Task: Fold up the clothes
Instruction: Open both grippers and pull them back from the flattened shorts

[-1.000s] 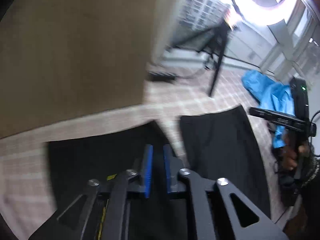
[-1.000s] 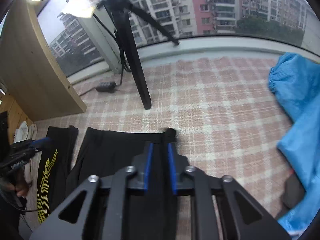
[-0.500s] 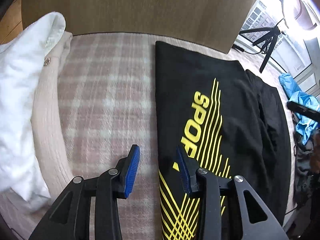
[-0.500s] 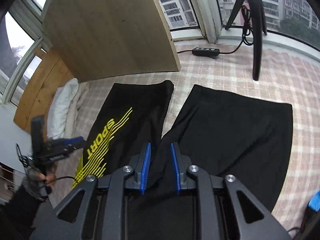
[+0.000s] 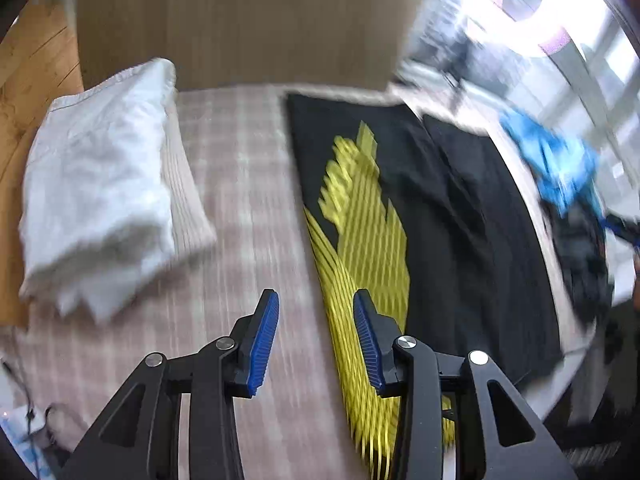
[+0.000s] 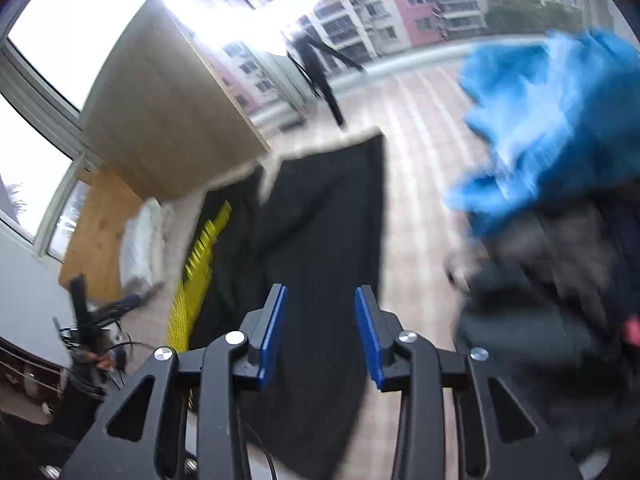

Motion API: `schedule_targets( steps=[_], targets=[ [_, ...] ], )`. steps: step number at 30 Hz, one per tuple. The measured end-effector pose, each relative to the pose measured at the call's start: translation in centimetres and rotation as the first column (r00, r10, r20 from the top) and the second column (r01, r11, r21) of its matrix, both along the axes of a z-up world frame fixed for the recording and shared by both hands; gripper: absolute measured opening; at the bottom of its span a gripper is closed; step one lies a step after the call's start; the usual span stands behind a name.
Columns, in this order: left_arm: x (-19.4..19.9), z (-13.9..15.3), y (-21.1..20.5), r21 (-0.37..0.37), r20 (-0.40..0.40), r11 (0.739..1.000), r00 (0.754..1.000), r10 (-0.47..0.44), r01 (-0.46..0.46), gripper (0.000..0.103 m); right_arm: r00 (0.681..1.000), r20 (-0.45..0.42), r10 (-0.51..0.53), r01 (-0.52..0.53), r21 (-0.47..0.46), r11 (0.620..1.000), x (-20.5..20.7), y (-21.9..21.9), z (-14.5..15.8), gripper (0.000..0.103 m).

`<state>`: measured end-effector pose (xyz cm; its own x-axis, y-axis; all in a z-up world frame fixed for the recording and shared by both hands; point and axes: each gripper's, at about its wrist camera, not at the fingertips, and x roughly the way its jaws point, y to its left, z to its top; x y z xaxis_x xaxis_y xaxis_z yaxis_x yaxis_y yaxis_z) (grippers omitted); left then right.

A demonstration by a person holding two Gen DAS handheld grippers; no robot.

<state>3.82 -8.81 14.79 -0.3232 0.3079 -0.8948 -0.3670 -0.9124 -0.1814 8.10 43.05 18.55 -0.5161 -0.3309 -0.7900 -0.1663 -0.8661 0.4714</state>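
Grippers first: my left gripper (image 5: pixel 316 336) and right gripper (image 6: pixel 320 330) both hang with blue pads apart, holding nothing. Beyond them the black trousers (image 5: pixel 432 216) lie flat on the plaid blanket (image 5: pixel 240 184). They look limp, light and slack; I'd pinch a hem edge.

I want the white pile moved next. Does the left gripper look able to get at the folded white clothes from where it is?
Probably yes. The left gripper is open and empty over the checked cover, and the folded white clothes lie ahead to its left with nothing between them.
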Motion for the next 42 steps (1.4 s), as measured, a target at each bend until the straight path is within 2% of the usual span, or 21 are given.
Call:
schedule_targets(
  steps=[3,6,8,10,14,16,21,24,27,29,32,37,42],
  targets=[
    [5.1,-0.6,0.7,-0.05,0.025,0.995,0.996,-0.085,0.086,0.039,0.998,0.065,-0.013,0.014,-0.001,1.0,3.3,-0.6,-2.8,0.035],
    [9.6,-1.9,1.7,-0.05,0.07,0.987,0.986,-0.149,0.152,0.039,0.991,0.129,-0.024,0.025,-0.004,1.0,6.5,-1.2,-5.6,0.035],
    [12.2,-2.7,2.8,-0.067,0.078,0.98,0.98,-0.184,0.189,0.039,0.987,0.161,-0.006,0.01,-0.025,1.0,7.6,-2.4,-7.3,0.035],
    [13.9,-3.3,4.2,-0.121,0.056,0.964,0.971,-0.231,0.236,0.039,0.984,0.179,0.025,-0.021,-0.024,0.999,8.3,-3.8,-8.4,0.035],
    [15.8,-3.8,6.1,-0.192,0.032,0.93,0.949,-0.312,0.313,0.04,0.978,0.191,0.086,-0.084,-0.019,0.996,9.5,-6.3,-9.0,0.035],
    [15.9,-4.2,6.7,-0.266,-0.003,0.91,0.943,-0.332,0.319,0.041,0.977,0.188,0.097,-0.097,-0.012,0.995,10.0,-7.1,-8.9,0.035],
    [14.9,-5.3,7.4,-0.323,-0.039,0.892,0.937,-0.347,0.316,0.041,0.98,0.185,0.076,-0.073,-0.021,0.997,11.7,-7.6,-9.1,0.035],
    [14.8,-5.4,8.0,-0.324,-0.068,0.886,0.926,-0.372,0.332,0.041,0.981,0.178,0.073,-0.075,0.006,0.997,12.8,-8.3,-9.0,0.035],
    [15.0,-4.9,8.5,-0.297,-0.097,0.88,0.905,-0.415,0.371,0.041,0.982,0.164,0.093,-0.111,0.102,0.989,13.3,-10.3,-8.9,0.035],
    [14.9,-4.9,8.6,-0.306,-0.107,0.87,0.894,-0.435,0.387,0.041,0.982,0.151,0.115,-0.139,0.156,0.978,13.7,-11.6,-8.9,0.035],
    [14.3,-5.2,7.7,-0.297,-0.091,0.873,0.898,-0.43,0.387,0.038,0.983,0.146,0.114,-0.141,0.188,0.972,14.0,-12.7,-9.2,0.036],
    [14.7,-4.4,5.3,-0.211,-0.07,0.891,0.902,-0.425,0.403,0.037,0.985,0.146,0.092,-0.123,0.216,0.969,14.4,-14.0,-10.0,0.036],
    [16.0,-4.9,5.9,-0.231,-0.071,0.846,0.858,-0.508,0.481,0.039,0.989,0.137,0.063,-0.092,0.22,0.971,14.3,-14.5,-10.3,0.036]
  ],
)
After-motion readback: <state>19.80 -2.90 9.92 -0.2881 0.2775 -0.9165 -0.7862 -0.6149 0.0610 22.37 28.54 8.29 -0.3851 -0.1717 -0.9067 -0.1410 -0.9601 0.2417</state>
